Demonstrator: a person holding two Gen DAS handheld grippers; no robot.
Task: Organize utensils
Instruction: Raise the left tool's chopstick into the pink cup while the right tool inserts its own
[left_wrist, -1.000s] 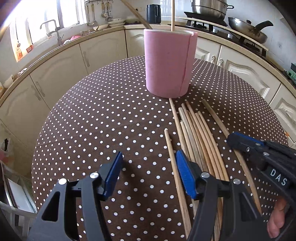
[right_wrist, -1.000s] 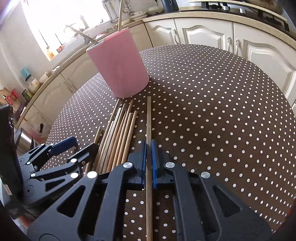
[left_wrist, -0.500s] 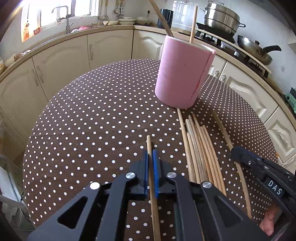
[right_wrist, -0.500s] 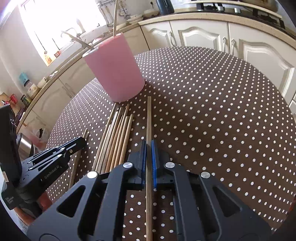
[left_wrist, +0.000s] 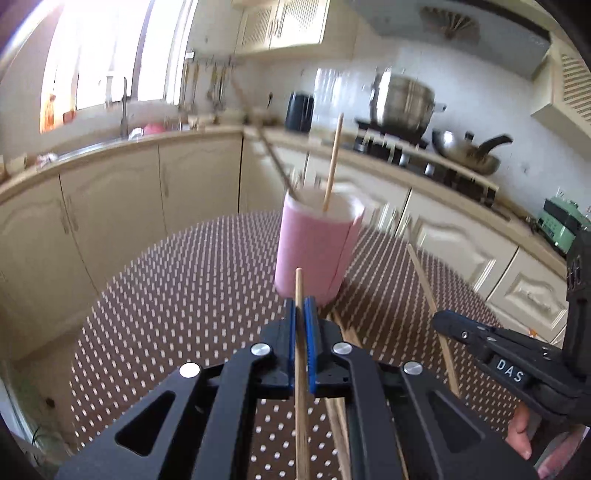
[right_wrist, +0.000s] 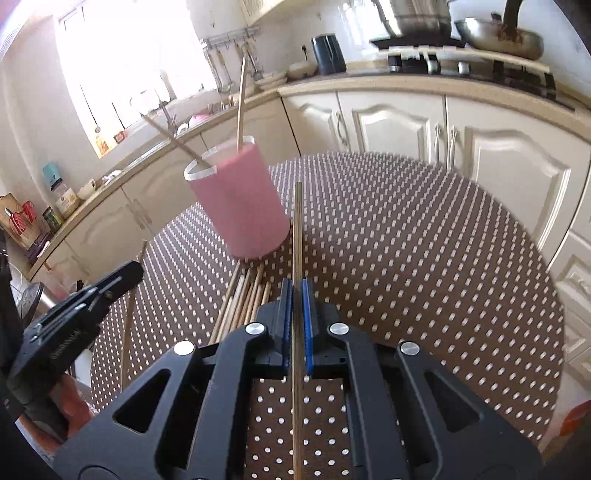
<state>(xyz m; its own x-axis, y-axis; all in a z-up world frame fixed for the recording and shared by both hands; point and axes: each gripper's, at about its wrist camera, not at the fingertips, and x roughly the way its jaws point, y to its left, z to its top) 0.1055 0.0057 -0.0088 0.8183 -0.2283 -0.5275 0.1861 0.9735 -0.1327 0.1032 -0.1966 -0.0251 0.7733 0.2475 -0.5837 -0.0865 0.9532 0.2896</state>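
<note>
I see both chopsticks now lifted off the surface (left_wrist: 177, 295), left tool (left_wrist: 302, 317) newly clamped on one chopstick (left_wrist: 300, 295), right tool (right_wrist: 296, 299) gripping another chopstick (right_wrist: 297, 236), the pink holder (left_wrist: 314, 254) at 12 o'clock next.

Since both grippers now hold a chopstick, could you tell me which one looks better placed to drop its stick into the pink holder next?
Probably the left gripper: its chopstick already points straight at the pink holder, while the right gripper aims its chopstick just beside it.

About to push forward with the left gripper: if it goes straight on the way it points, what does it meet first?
Probably the pink cylindrical holder: it stands dead ahead of the left gripper, and the wooden chopstick it grips would touch the wall first. Depth is unclear.
</note>
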